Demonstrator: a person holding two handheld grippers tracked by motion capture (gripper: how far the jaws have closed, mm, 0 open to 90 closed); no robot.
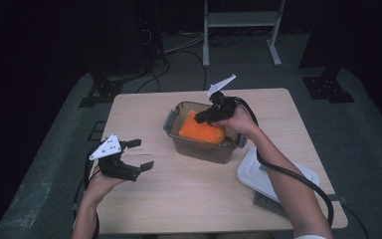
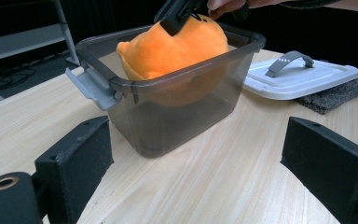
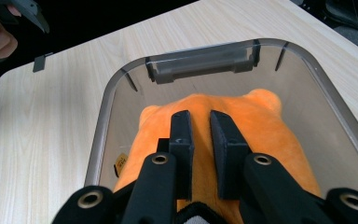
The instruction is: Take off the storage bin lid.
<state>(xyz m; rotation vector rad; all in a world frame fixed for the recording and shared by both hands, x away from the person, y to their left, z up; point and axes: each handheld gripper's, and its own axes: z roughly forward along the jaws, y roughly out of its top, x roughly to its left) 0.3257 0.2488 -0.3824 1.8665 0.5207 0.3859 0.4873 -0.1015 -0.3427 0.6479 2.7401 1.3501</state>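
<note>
One tool (image 3: pixel 200 140), my right, is pinching the orange plush toy (image 3: pixel 261 126) inside the clear box (image 3: pixel 107 116); my left tool (image 1: pixel 138 154) is resting spread apart.

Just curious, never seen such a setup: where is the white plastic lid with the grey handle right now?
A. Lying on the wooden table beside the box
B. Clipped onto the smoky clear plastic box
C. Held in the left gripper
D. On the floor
A: the white plastic lid lies flat on the wooden table, apart from the open smoky clear plastic box.
</note>
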